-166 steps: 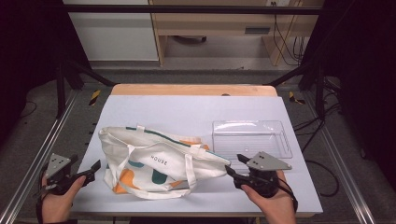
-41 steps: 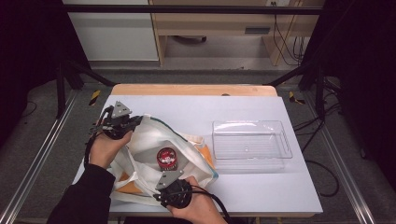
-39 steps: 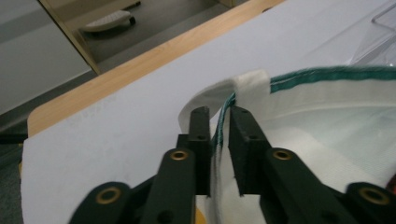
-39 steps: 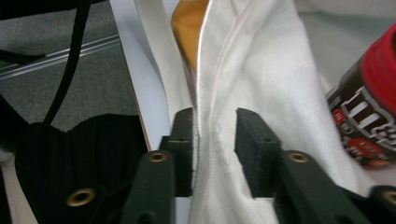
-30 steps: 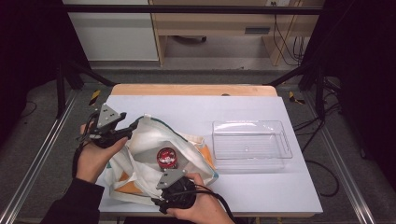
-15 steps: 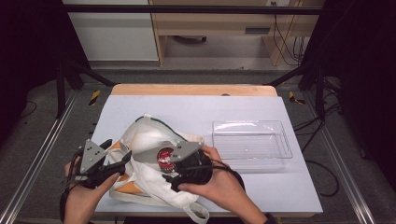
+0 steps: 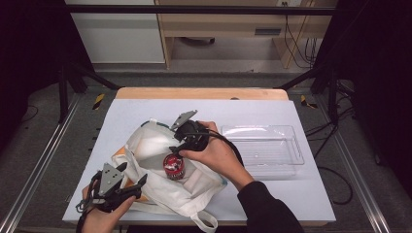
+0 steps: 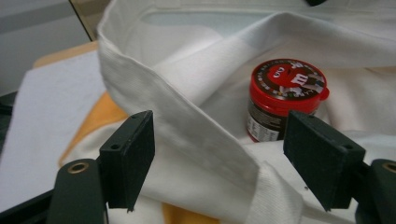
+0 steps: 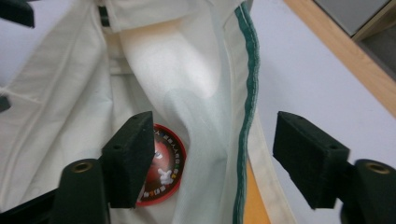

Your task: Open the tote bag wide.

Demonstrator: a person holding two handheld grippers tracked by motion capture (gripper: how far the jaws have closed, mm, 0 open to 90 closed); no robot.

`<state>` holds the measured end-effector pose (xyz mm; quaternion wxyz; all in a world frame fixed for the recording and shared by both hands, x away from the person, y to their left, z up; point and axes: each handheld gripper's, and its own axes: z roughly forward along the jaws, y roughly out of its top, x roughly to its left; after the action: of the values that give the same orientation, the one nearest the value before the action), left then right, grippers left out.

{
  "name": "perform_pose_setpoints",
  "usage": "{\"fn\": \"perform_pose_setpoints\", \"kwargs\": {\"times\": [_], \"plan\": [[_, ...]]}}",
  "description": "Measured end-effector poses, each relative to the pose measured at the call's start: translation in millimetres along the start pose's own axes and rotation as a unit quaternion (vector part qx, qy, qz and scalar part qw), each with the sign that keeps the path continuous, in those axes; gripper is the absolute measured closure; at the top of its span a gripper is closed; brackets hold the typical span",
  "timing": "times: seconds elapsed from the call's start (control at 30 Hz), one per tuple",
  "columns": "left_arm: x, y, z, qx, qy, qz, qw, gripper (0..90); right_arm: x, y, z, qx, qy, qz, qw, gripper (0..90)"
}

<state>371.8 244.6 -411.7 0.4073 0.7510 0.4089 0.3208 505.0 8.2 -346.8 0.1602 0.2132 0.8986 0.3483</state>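
Observation:
A white tote bag [image 7: 150, 150] with orange print lies open on the table, and a red-lidded jar [image 7: 174, 166] stands inside it. My left gripper [image 7: 132, 173] is at the bag's near left corner. Its jaws have just been opening, and a fold of the bag's rim [image 8: 187, 121] lies loose between them, with the jar [image 8: 285, 93] beyond. My right gripper [image 7: 176, 145] hovers over the bag's far side. Its jaws have just been closing a little but stand apart, astride the green-edged rim [image 9: 245, 102], above the jar [image 9: 166, 172].
A clear plastic tray [image 7: 262, 145] sits on the pale table [image 7: 145, 104] to the right of the bag, close to the right forearm. A strap loop [image 7: 204, 223] hangs off the table's near edge. Metal rails run along both sides.
The left gripper let go of the bag's far left rim and came down to the near left corner. The right gripper rose from the near edge to above the bag's far side.

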Motion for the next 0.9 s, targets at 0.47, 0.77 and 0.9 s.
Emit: {"fn": "perform_pose_setpoints", "kwargs": {"times": [0.47, 0.77, 0.9], "plan": [[-10.7, -19.9, 10.3, 0.031, -0.026, -0.023, 0.9989, 50.3, 10.8, -4.9, 18.6, 0.060, 0.001, -0.036, 0.9976, 55.8], [-9.9, -24.2, 11.7, 0.038, -0.040, -0.015, 0.9984, 72.9, 9.5, -8.9, 24.5, 0.072, -0.009, -0.040, 0.9965, 81.7], [-8.2, -23.7, 6.8, 0.033, -0.044, -0.010, 0.9984, 80.2, 0.9, -8.4, 19.9, 0.058, -0.017, -0.029, 0.9978, 84.1]]}}
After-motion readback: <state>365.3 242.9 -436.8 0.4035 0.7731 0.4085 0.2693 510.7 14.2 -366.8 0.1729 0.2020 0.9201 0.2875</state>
